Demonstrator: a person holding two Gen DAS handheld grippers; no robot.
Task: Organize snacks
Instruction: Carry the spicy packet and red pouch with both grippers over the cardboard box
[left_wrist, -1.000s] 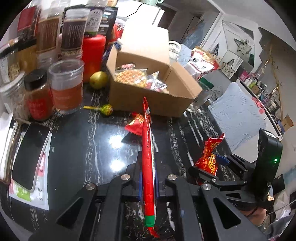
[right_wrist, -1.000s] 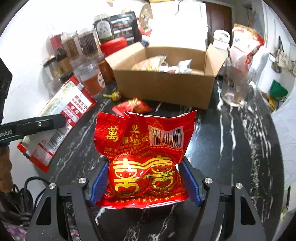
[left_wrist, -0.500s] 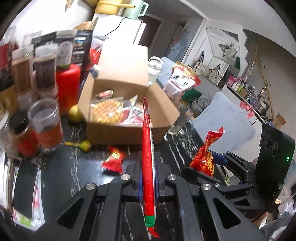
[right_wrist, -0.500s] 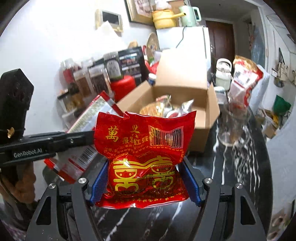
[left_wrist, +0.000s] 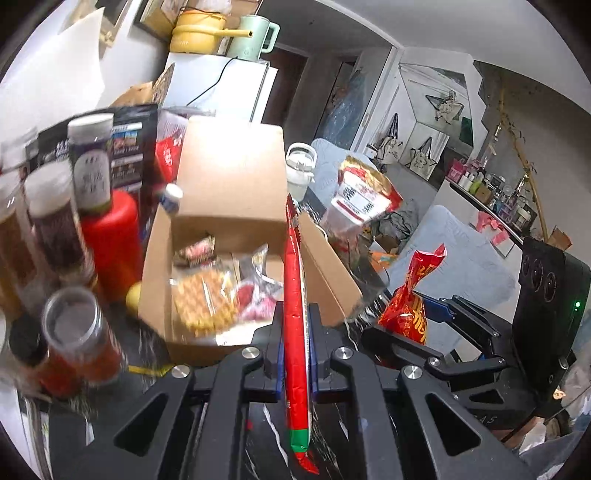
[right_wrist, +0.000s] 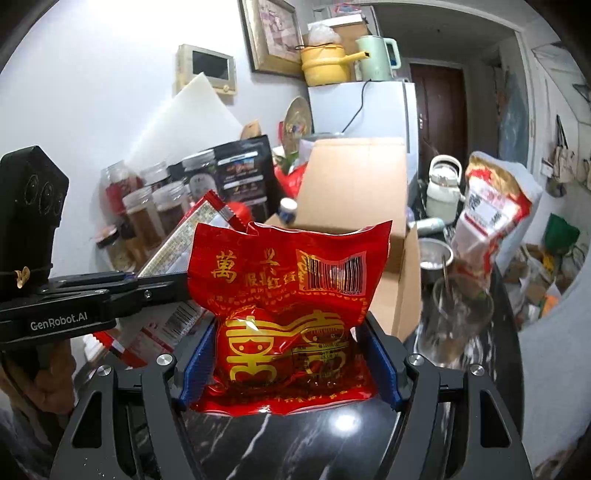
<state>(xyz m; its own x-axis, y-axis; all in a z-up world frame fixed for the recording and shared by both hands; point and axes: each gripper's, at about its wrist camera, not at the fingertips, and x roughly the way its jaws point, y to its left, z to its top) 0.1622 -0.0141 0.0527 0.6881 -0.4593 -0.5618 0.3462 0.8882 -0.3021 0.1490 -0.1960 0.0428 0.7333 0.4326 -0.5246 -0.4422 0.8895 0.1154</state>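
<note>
My left gripper (left_wrist: 294, 354) is shut on a flat red and white snack packet (left_wrist: 294, 295), seen edge-on, held above the front edge of an open cardboard box (left_wrist: 229, 229) with several wrapped snacks inside. My right gripper (right_wrist: 288, 354) is shut on a red packet with gold characters (right_wrist: 288, 306), held in the air in front of the same box (right_wrist: 354, 192). The left gripper and its flat packet (right_wrist: 177, 258) show at left in the right wrist view. The right gripper and its red packet (left_wrist: 410, 295) show at right in the left wrist view.
Jars (left_wrist: 74, 328) and a red bottle (left_wrist: 110, 240) stand left of the box on the black marble table (right_wrist: 295, 443). A glass (right_wrist: 458, 317) and a large red and white bag (right_wrist: 491, 218) stand right of the box. A white fridge (right_wrist: 369, 110) is behind.
Both grippers have risen and moved forward toward the box with their packets. The box now looks closer and lower in both views.
</note>
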